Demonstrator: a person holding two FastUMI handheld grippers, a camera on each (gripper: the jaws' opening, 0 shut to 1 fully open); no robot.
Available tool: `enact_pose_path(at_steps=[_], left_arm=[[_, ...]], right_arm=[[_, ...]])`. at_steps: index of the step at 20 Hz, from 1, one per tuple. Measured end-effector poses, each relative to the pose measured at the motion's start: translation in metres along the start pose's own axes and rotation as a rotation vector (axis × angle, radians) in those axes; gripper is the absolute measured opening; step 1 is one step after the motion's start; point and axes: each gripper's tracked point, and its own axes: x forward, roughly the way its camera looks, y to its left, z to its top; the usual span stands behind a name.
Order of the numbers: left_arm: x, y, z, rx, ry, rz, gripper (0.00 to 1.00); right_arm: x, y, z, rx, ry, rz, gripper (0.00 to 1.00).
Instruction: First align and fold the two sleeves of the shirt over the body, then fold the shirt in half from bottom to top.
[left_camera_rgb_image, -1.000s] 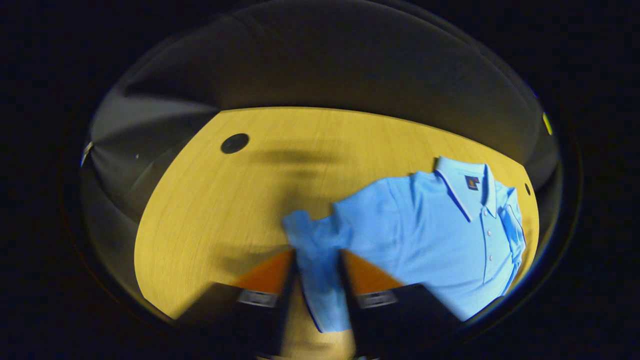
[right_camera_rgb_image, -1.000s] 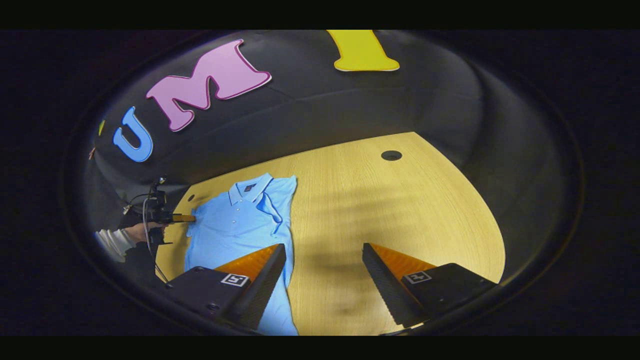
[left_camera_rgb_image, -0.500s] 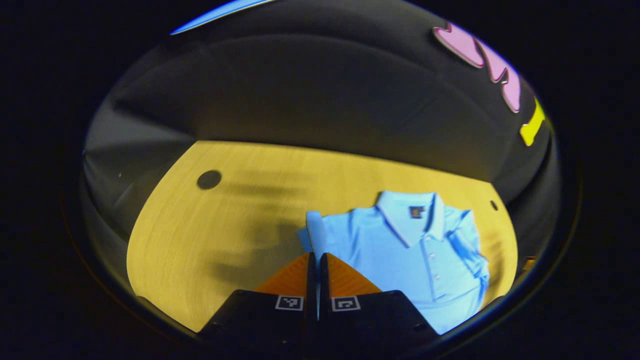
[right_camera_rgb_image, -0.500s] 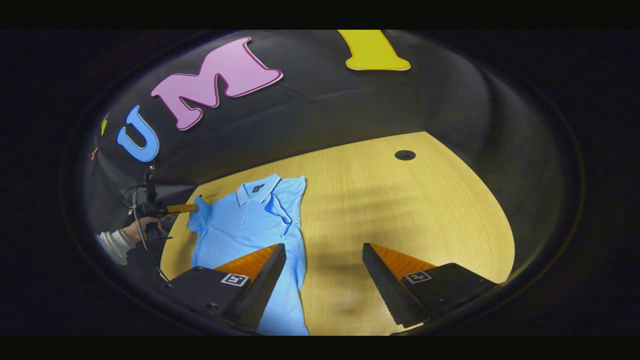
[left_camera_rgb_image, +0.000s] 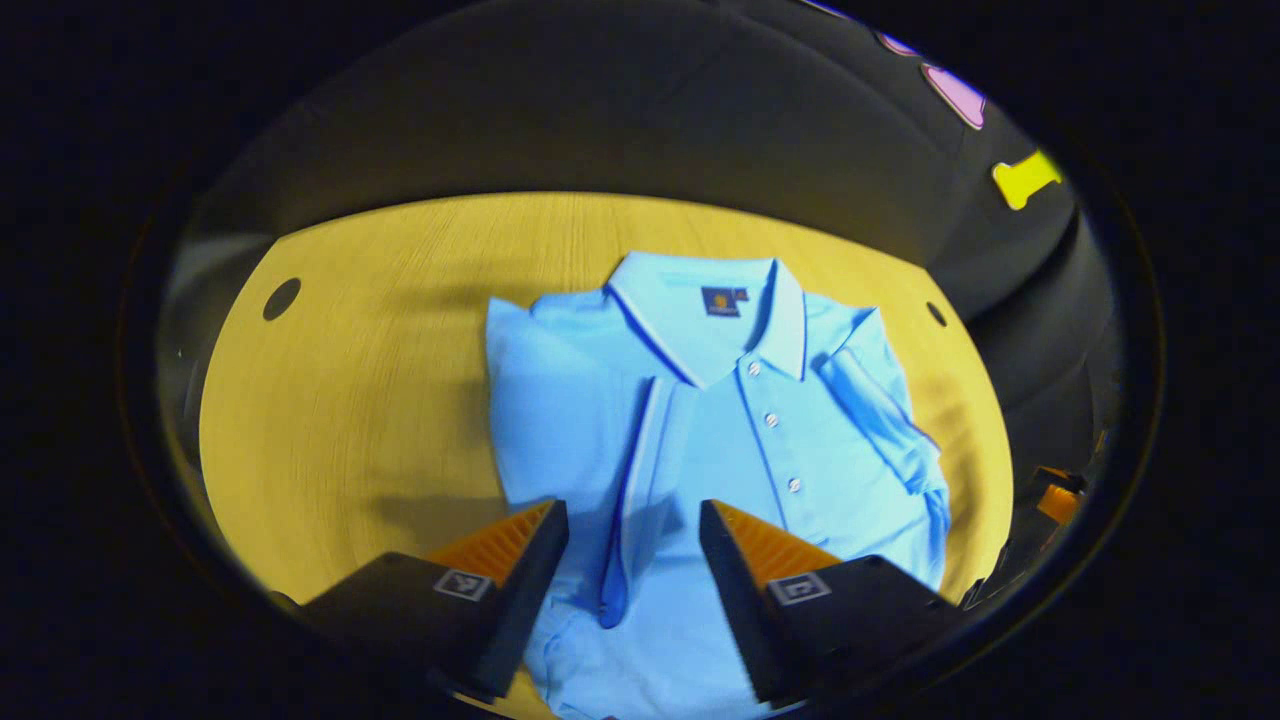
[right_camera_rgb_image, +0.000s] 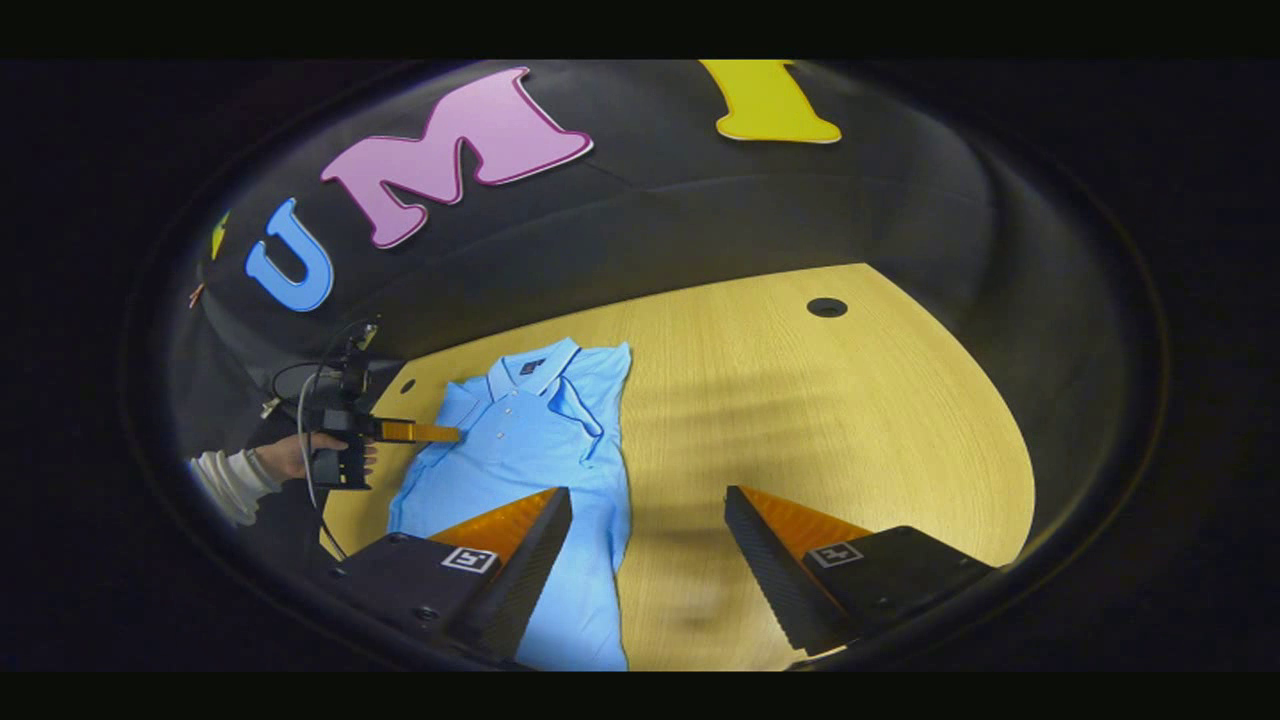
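Shirt (left_camera_rgb_image: 720, 420) flat on table (left_camera_rgb_image: 350, 400) — sleeves folded

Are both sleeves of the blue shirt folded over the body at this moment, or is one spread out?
Both folded. In the left gripper view each sleeve lies across the shirt body; the bottom half is not yet folded up.

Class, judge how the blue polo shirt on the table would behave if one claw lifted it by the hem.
The shirt would probably droop: its folded sleeve lies limp and creased. It looks thin, so likely light. On the smooth table, it may slide when pushed.
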Motion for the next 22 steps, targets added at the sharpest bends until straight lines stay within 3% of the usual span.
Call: enact_pose_path(at_steps=[1, 3, 9, 13, 18, 22], left_arm=[[-0.01, -0.003, 0.002, -0.013, -0.019, -0.008, 0.87], [-0.034, 0.0, 0.006, -0.019, -0.055, -0.015, 0.95], [-0.12, 0.01, -0.047, -0.049, -0.079, -0.009, 0.95], [-0.169, -0.003, -0.134, -0.125, -0.016, -0.058, 0.96], [-0.203, -0.003, -0.264, -0.119, 0.129, -0.08, 0.96], [-0.21, -0.001, -0.326, -0.148, 0.197, -0.107, 0.96]], right_arm=[[-0.002, -0.001, -0.002, -0.007, 0.004, 0.006, 0.96], [-0.005, -0.001, -0.008, -0.005, 0.015, 0.022, 0.96], [-0.023, 0.004, -0.039, 0.018, 0.088, 0.11, 0.96], [-0.041, 0.008, -0.082, 0.01, 0.178, 0.143, 0.96], [-0.072, 0.029, -0.15, 0.063, 0.268, 0.148, 0.96], [-0.088, 0.041, -0.203, 0.132, 0.342, 0.158, 0.96]])
